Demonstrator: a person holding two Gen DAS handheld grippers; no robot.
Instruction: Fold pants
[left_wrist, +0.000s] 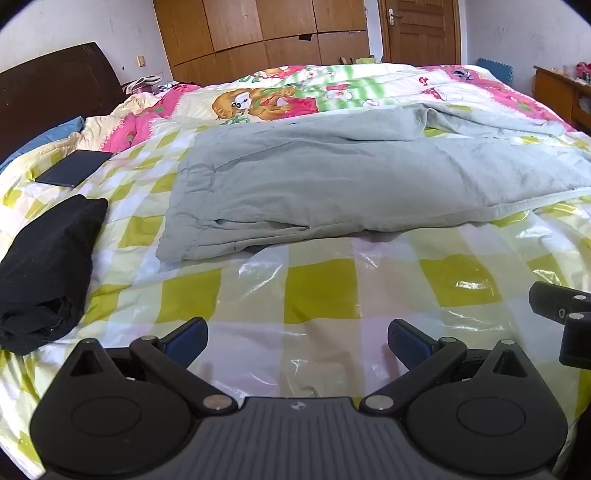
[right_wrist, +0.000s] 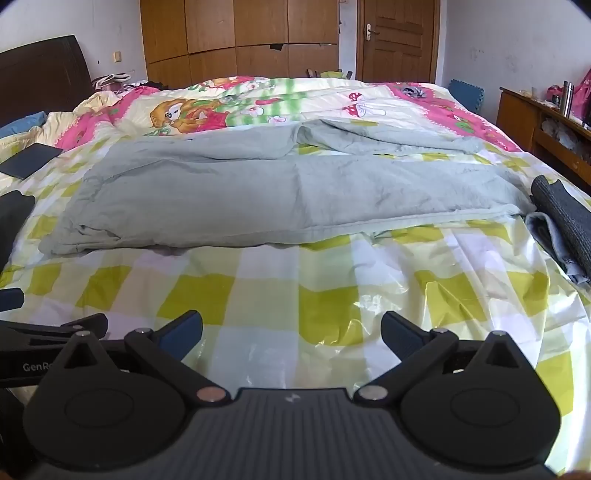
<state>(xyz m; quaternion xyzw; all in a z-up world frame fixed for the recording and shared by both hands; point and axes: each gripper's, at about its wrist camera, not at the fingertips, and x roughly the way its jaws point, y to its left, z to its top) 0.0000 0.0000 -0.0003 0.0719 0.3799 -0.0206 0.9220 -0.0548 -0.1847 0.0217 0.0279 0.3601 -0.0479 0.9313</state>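
Observation:
Pale grey-green pants (left_wrist: 332, 184) lie spread flat across the bed, waistband to the left, legs running right; they also show in the right wrist view (right_wrist: 258, 192). My left gripper (left_wrist: 297, 339) is open and empty, hovering over the checked plastic sheet (left_wrist: 321, 291) in front of the pants' near edge. My right gripper (right_wrist: 291, 330) is open and empty too, likewise short of the pants. Part of the right gripper shows at the right edge of the left wrist view (left_wrist: 561, 314).
A black folded garment (left_wrist: 48, 273) lies at the left. A dark flat tablet (left_wrist: 74, 168) lies behind it. A dark rolled cloth on grey fabric (right_wrist: 565, 225) lies at the right. A cartoon quilt (right_wrist: 258, 103) covers the far bed. A wooden shelf (right_wrist: 539, 122) stands at the right.

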